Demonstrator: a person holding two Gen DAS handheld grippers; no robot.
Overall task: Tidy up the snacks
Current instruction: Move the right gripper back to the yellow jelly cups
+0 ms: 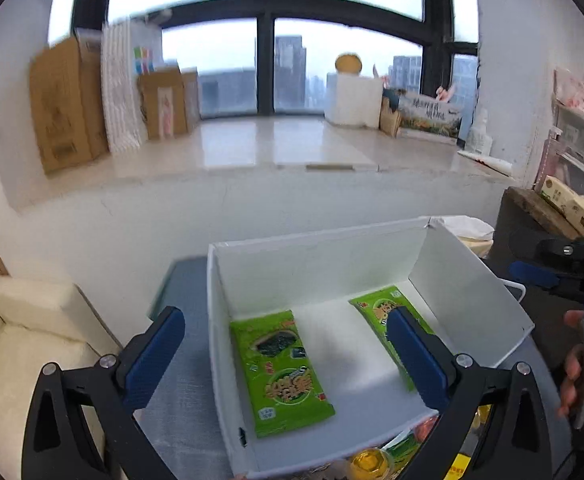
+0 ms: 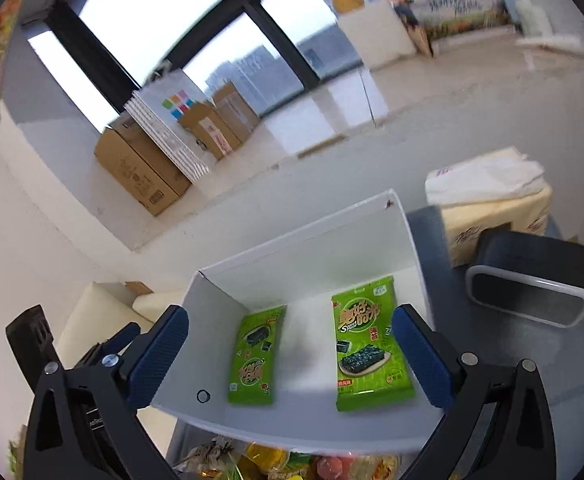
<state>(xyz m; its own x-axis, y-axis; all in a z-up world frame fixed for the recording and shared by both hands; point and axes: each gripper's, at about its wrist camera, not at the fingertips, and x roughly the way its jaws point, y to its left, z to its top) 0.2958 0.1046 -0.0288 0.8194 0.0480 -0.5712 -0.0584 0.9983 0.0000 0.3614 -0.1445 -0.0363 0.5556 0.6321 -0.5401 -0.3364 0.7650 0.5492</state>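
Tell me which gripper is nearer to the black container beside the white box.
Right. The right gripper hangs open over the white box, with the black container just to its right. The left gripper is over the box's far side.

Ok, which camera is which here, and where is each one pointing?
Left wrist: sits on the left gripper, looks down and forward into the white box towards the window; shows its own open blue fingers, plus the right gripper and a hand at the right edge.
Right wrist: sits on the right gripper, tilted view of the box with a dark container to the right; its open fingers show, the left gripper at the left edge.
Shared: the box, two green seaweed packs, loose snacks below.
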